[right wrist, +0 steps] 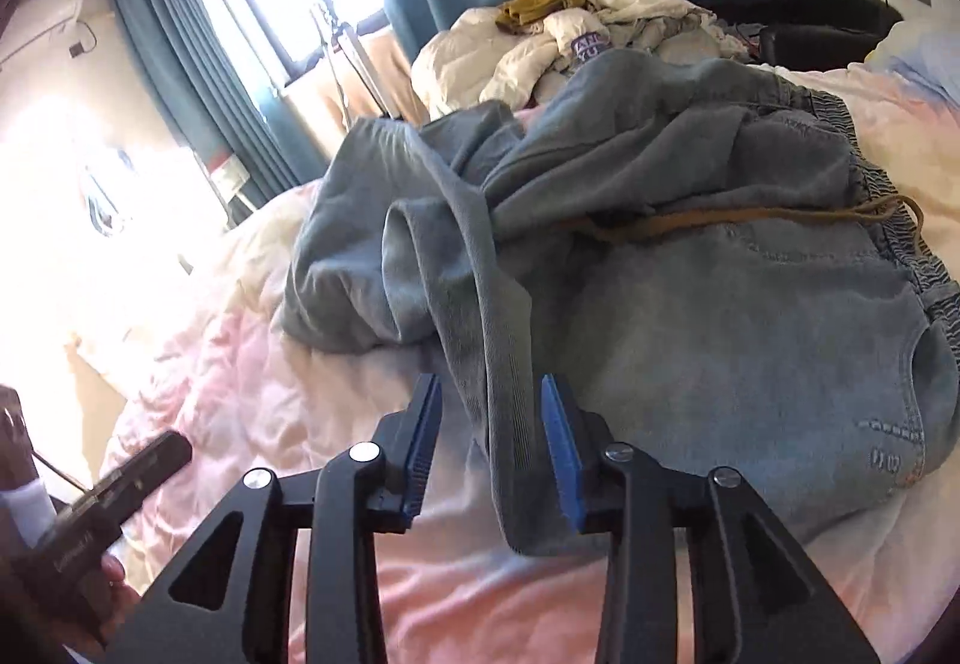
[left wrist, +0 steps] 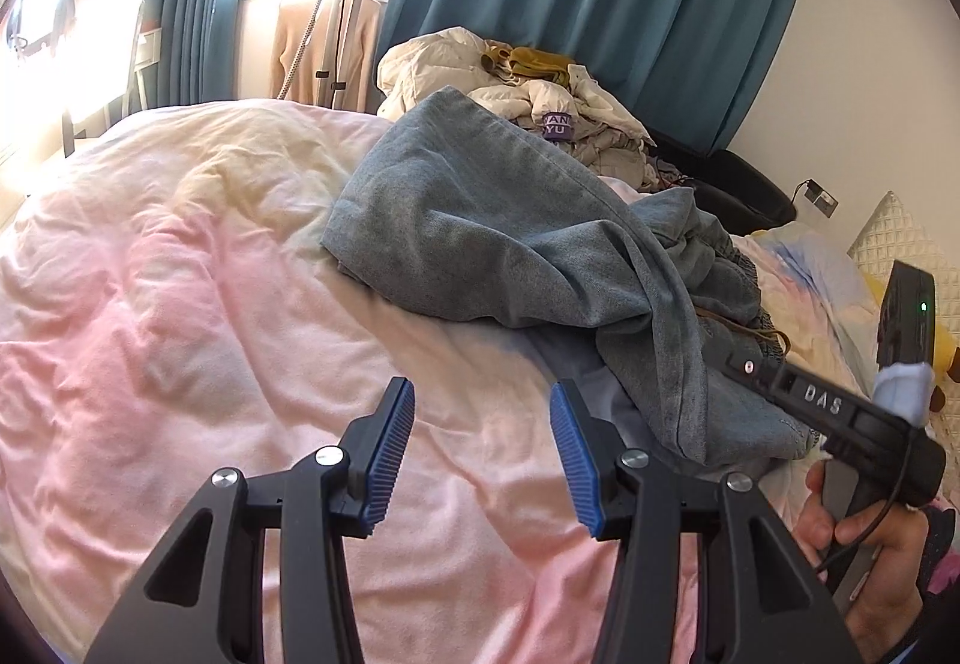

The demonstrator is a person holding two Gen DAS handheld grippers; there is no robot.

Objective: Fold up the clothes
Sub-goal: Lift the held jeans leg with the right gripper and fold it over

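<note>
your right gripper [right wrist: 491, 445] has its fingers spread around a fold of the blue trousers [right wrist: 690, 304]; pinch the hem squarely. left gripper [left wrist: 483, 454] gapes empty over the bed [left wrist: 180, 334].

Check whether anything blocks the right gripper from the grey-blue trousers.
Nothing visible does. The right gripper is open, and a fold of the trousers already lies between its fingers on the pink duvet.
</note>
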